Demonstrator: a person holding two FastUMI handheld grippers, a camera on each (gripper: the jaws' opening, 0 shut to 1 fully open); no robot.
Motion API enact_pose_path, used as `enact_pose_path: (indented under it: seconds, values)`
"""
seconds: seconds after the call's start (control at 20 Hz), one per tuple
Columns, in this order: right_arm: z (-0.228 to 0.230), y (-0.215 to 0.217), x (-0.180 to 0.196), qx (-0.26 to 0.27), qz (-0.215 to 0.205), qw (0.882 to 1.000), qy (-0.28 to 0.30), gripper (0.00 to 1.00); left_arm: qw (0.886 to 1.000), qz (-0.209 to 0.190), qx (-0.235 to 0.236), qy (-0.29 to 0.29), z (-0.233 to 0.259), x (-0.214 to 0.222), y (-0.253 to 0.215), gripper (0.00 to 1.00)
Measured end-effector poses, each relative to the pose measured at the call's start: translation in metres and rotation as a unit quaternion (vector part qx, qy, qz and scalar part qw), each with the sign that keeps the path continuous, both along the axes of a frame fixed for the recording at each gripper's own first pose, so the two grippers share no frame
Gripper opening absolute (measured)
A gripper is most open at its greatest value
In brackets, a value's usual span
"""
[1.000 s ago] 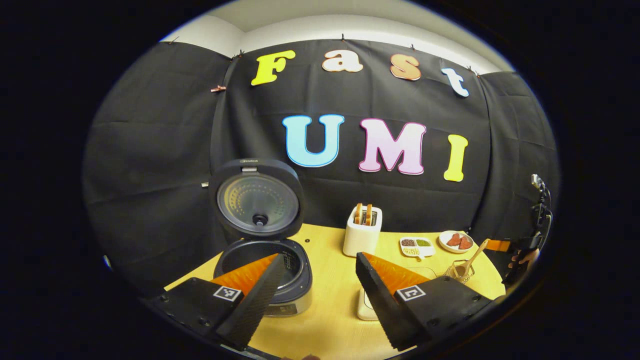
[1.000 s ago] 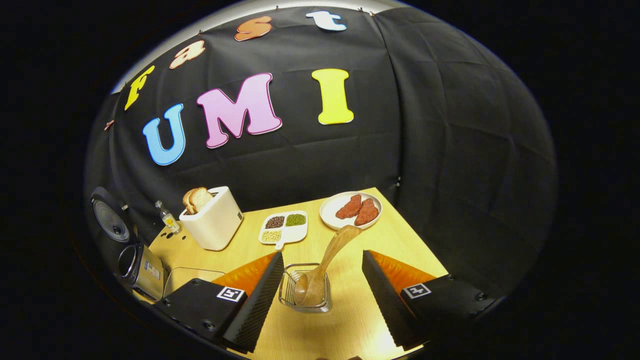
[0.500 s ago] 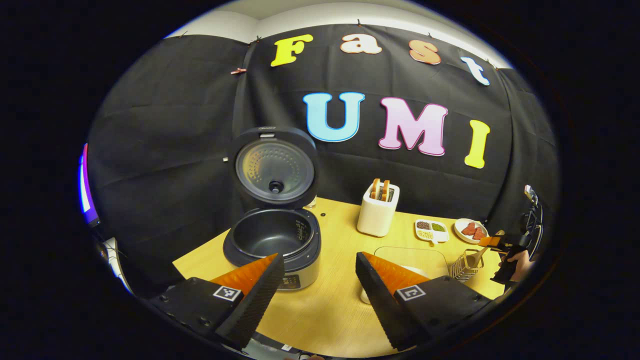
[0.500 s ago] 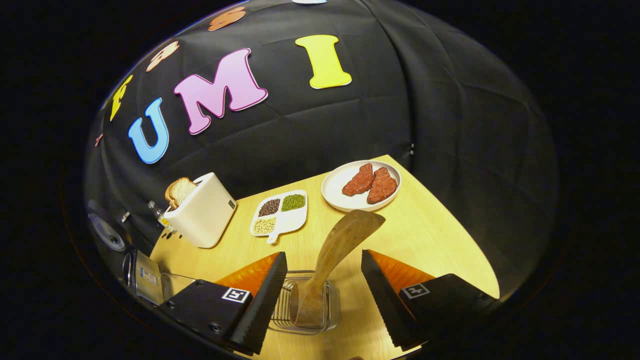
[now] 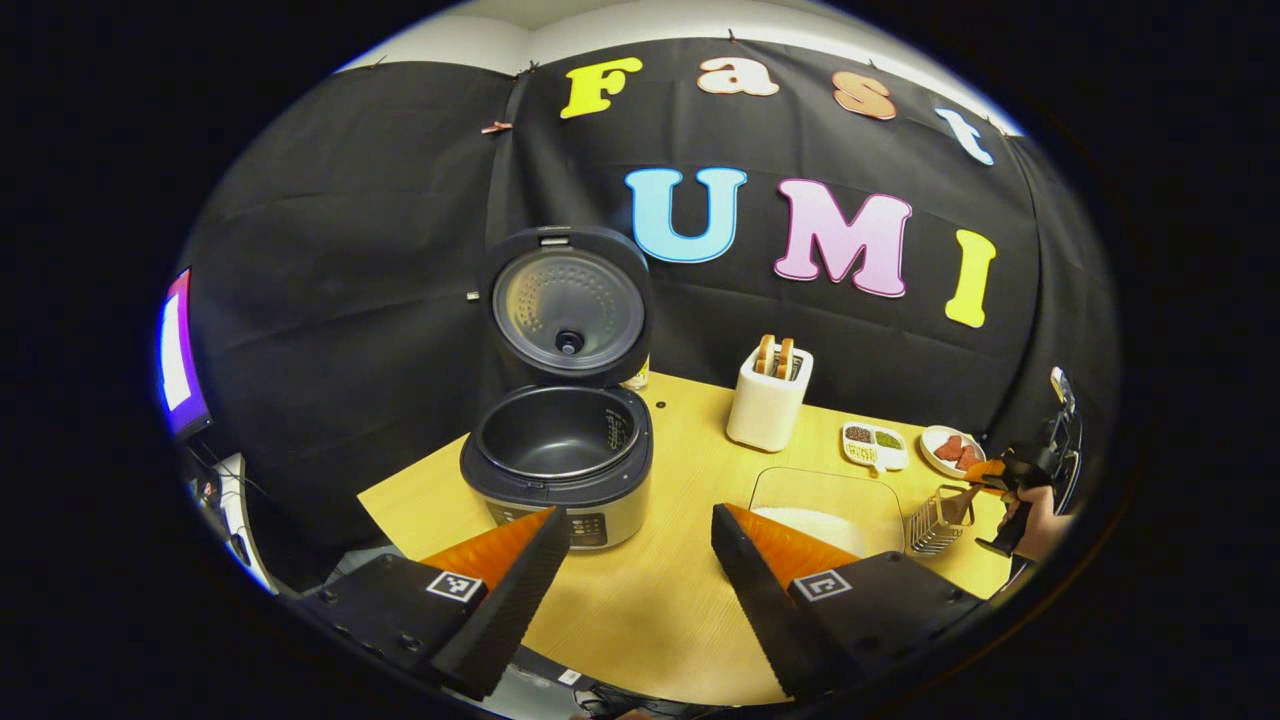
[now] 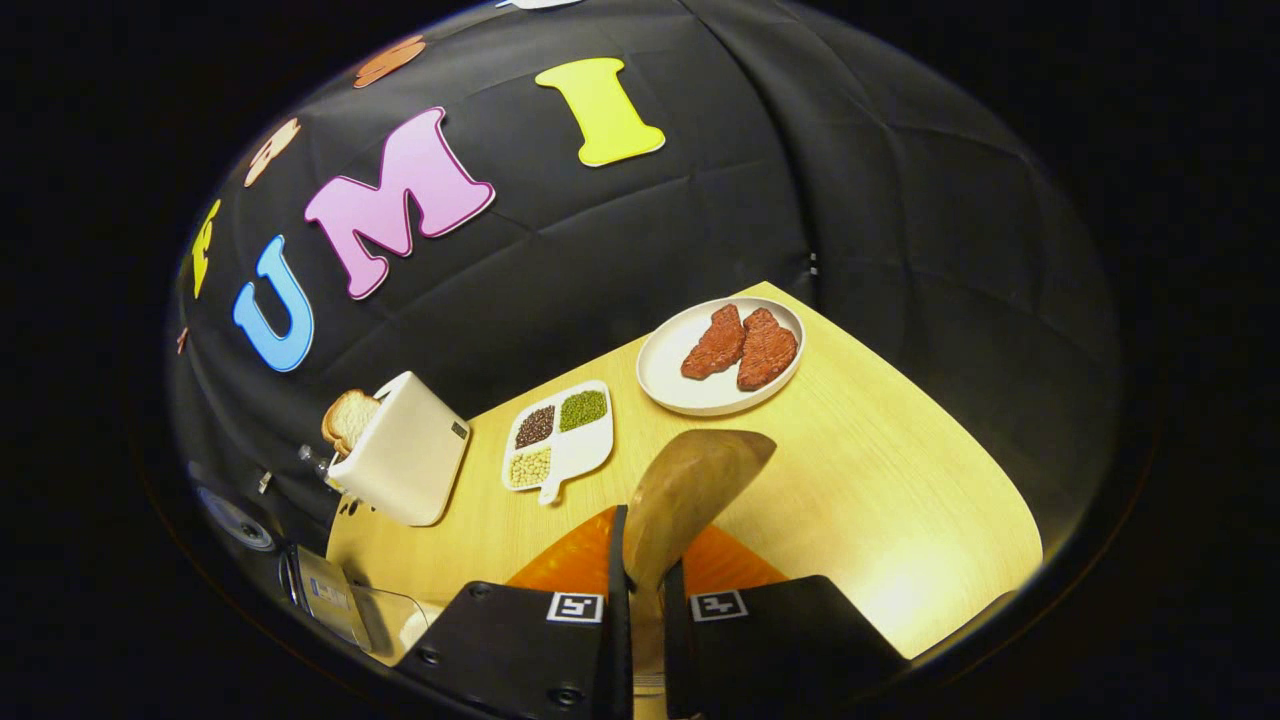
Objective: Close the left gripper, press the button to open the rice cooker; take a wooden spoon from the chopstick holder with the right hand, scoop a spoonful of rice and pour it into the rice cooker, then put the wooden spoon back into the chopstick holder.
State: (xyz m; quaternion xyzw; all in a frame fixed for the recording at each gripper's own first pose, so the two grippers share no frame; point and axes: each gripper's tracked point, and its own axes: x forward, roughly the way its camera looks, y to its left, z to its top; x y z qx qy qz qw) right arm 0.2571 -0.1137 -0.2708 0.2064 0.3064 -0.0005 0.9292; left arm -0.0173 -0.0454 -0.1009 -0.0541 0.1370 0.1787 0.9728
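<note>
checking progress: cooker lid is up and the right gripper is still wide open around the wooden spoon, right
Not quite. The rice cooker lid is up, but the right gripper is shut on the wooden spoon, fingers pressed on its handle, as the right gripper view shows.

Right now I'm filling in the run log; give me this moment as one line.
cooker lid: open | left claw: open, empty | right claw: shut on wooden spoon | rice: not scooped yet

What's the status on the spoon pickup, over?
Right hand-held gripper shut on wooden spoon. Left hand-held gripper open, idle. Rice cooker lid up. Nothing blocking.
</note>
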Motion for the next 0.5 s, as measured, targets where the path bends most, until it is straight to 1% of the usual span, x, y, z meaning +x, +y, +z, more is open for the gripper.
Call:
enact_pose_path:
  seconds: [0.05, 0.1, 0.15, 0.2, 0.4, 0.5]
  values:
    - [0.005, 0.000, -0.002, -0.005, 0.002, 1.000, -0.003, 0.17, 1.000, -0.007, -0.003, -0.002, 0.000, 0.002, -0.001, 0.97]
    - [0.015, 0.000, -0.006, -0.011, 0.003, 1.000, -0.014, 0.14, 1.000, -0.015, -0.008, -0.004, -0.001, 0.005, -0.003, 0.97]
    - [0.025, 0.001, -0.006, -0.018, 0.001, 0.999, -0.027, 0.14, 1.000, -0.023, -0.010, -0.008, 0.000, 0.008, -0.003, 0.97]
    - [0.038, 0.002, -0.008, -0.024, 0.001, 0.999, -0.043, 0.12, 0.999, -0.030, -0.009, -0.011, 0.001, 0.010, -0.001, 0.97]
    - [0.094, 0.013, -0.021, -0.062, 0.017, 0.993, -0.098, 0.12, 0.998, -0.056, -0.015, -0.021, -0.001, 0.010, 0.016, 0.97]
    - [0.124, 0.027, -0.033, -0.067, 0.021, 0.990, -0.123, 0.11, 0.997, -0.067, -0.021, -0.024, -0.006, 0.009, 0.030, 0.97]
